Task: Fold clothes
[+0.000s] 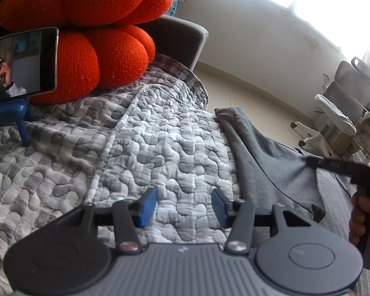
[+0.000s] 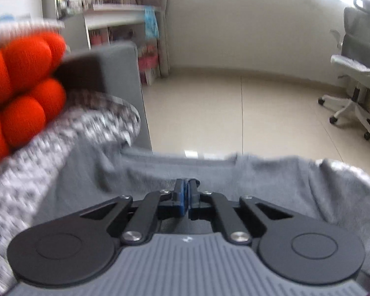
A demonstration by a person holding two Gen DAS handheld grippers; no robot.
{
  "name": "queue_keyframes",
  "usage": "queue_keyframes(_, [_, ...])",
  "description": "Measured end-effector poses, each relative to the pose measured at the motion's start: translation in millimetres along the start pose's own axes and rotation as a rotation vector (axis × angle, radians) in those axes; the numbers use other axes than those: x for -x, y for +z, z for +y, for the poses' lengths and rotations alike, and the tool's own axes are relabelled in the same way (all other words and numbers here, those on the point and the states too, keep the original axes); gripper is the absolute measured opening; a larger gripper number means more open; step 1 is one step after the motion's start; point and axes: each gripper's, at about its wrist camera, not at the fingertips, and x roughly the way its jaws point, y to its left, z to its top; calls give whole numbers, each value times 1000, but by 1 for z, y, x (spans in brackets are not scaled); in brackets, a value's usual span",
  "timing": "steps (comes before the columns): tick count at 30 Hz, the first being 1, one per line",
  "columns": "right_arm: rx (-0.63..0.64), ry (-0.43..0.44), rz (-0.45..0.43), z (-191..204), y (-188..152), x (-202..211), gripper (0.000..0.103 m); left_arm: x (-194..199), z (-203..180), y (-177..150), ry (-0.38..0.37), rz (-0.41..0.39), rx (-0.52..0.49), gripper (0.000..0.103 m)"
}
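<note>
Grey garment (image 2: pixel 271 187) — laid across the quilted bed cover (image 1: pixel 160 148). Right gripper (image 2: pixel 187 185): fingers pinched on its edge. Left gripper (image 1: pixel 185 204): fingers spread — nothing held.

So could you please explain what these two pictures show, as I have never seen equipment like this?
A person holds a two-finger gripper in each hand, each with a camera looking along its fingers. The left view shows the left gripper open over a grey quilted cover, holding nothing. The right view shows the right gripper shut on the edge of a grey garment being folded. An orange knitted cushion and a phone on a blue stand sit behind.
</note>
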Motion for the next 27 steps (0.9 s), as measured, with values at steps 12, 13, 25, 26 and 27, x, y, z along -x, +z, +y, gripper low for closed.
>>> queue_keyframes(12, [-258, 189, 166, -32, 6, 19, 45, 0, 1, 3, -2, 3, 16, 51])
queue_keyframes(13, [-260, 227, 200, -33, 5, 22, 53, 1, 1, 3, -3, 2, 16, 51])
queue_keyframes(25, [-55, 305, 353, 15, -12, 36, 3, 6, -3, 1, -8, 3, 5, 51])
queue_keyframes(26, [-37, 290, 329, 17, -7, 42, 3, 6, -3, 1, -9, 3, 3, 51])
queue_keyframes(27, [-18, 275, 321, 20, -5, 44, 3, 7, -2, 2, -9, 3, 3, 51])
